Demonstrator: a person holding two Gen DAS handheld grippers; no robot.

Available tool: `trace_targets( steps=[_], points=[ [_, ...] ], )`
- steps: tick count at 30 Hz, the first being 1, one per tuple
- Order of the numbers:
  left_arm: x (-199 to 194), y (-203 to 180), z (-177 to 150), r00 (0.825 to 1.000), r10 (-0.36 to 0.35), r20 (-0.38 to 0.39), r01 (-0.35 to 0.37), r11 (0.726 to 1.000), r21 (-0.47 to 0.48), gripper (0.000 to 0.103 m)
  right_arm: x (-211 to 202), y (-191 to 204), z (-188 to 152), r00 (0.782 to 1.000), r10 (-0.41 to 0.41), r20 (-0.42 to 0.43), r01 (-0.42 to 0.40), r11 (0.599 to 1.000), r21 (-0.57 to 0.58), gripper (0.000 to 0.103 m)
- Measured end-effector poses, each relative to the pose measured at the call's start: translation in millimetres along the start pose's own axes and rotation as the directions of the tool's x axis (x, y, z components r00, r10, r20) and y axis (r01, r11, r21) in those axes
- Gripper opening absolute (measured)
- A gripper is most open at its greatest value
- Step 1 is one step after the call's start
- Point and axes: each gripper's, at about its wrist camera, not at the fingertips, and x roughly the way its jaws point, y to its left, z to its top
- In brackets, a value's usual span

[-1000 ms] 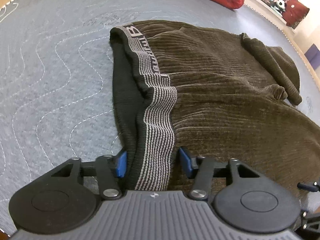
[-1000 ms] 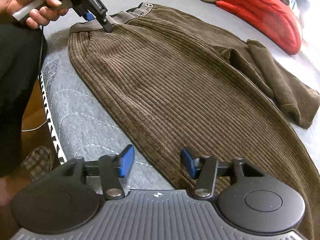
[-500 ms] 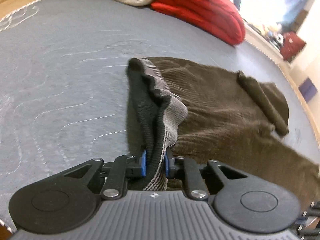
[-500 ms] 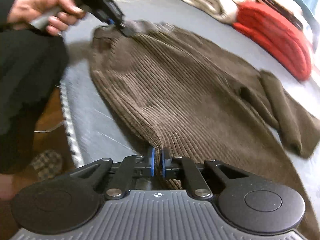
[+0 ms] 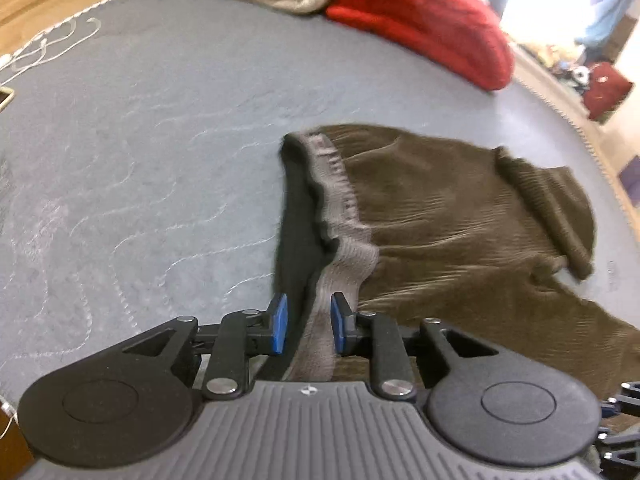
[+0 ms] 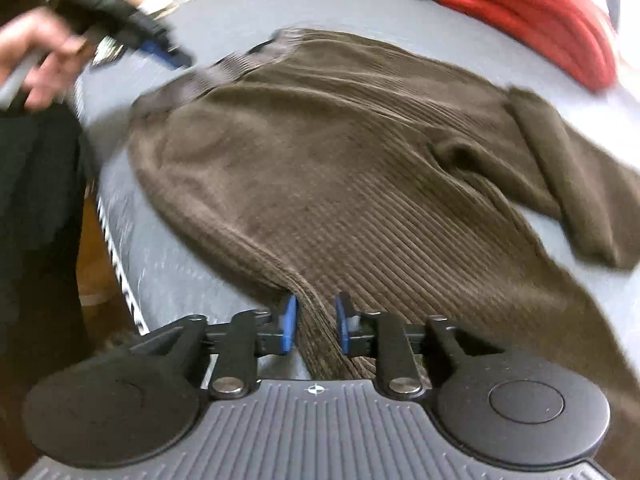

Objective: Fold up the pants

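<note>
step: 1st fold, early | L claw (image 5: 306, 324) spread round pants (image 5: 452, 224) waistband (image 5: 340, 248) | R claw (image 6: 316, 330) spread round pants side edge | next: both pinch, lift edge across pants

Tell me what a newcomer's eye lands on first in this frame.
The brown ribbed corduroy pants spread over the grey quilted mattress dominate. The left tool straddles their grey striped waistband, the right tool a bunched side edge. A bright red folded blanket glows at the far edge.

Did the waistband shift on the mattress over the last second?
Yes. In the left wrist view the waistband now lies further right on the grey mattress, its near end raised between the left gripper pads.
</note>
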Motion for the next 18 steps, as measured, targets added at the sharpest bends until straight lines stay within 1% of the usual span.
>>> trace_targets(
  steps=[2, 4, 6, 8, 10, 11, 12, 13, 14, 15, 16, 18],
  points=[
    [2, -9, 2, 0.999, -0.032, -0.008, 0.032, 0.999, 0.034, 0.025, 4, -3, -6, 0.999, 0.025, -0.025, -0.024, 0.999, 0.042, 0.032],
    [5, -23, 3, 0.999, -0.046, -0.024, 0.047, 0.996, 0.082, 0.025, 6, 0, -13, 0.996, 0.069, -0.056, -0.067, 0.997, 0.045, 0.033],
    [10, -38, 2, 0.996, -0.068, -0.049, 0.075, 0.987, 0.142, 0.025, -1, 0, -16, 0.994, 0.101, -0.030, -0.099, 0.993, 0.060, 0.033],
    [14, -51, -1, 0.993, -0.088, -0.081, 0.103, 0.973, 0.208, 0.025, -10, -3, -17, 0.993, 0.117, -0.003, -0.117, 0.990, 0.081, 0.033],
    [24, -64, -7, 0.986, -0.096, -0.139, 0.132, 0.951, 0.278, 0.025, -12, -5, -21, 0.994, 0.113, -0.006, -0.112, 0.990, 0.090, 0.033],
    [31, -69, -11, 0.979, -0.084, -0.184, 0.139, 0.940, 0.312, 0.025, -9, -4, -27, 0.993, 0.105, -0.044, -0.102, 0.992, 0.072, 0.033],
    [40, -75, -16, 0.969, -0.049, -0.240, 0.134, 0.927, 0.351, 0.025, -3, 1, -33, 0.990, 0.090, -0.106, -0.088, 0.996, 0.030, 0.033],
    [47, -79, -21, 0.961, -0.008, -0.278, 0.119, 0.915, 0.386, 0.025, 1, 5, -40, 0.985, 0.079, -0.153, -0.082, 0.997, -0.013, 0.034],
    [53, -82, -27, 0.950, 0.037, -0.311, 0.103, 0.901, 0.422, 0.025, 0, 12, -50, 0.987, 0.057, -0.152, -0.070, 0.994, -0.084, 0.034],
    [55, -84, -31, 0.943, 0.063, -0.326, 0.098, 0.886, 0.454, 0.025, -4, 14, -53, 0.990, 0.047, -0.133, -0.062, 0.992, -0.111, 0.034],
    [54, -85, -33, 0.943, 0.062, -0.326, 0.106, 0.876, 0.471, 0.025, -8, 11, -52, 0.990, 0.056, -0.129, -0.068, 0.994, -0.085, 0.033],
    [51, -80, -34, 0.941, 0.044, -0.334, 0.122, 0.879, 0.461, 0.025, -24, -10, -51, 0.994, 0.088, -0.065, -0.085, 0.995, 0.057, 0.033]
  ],
)
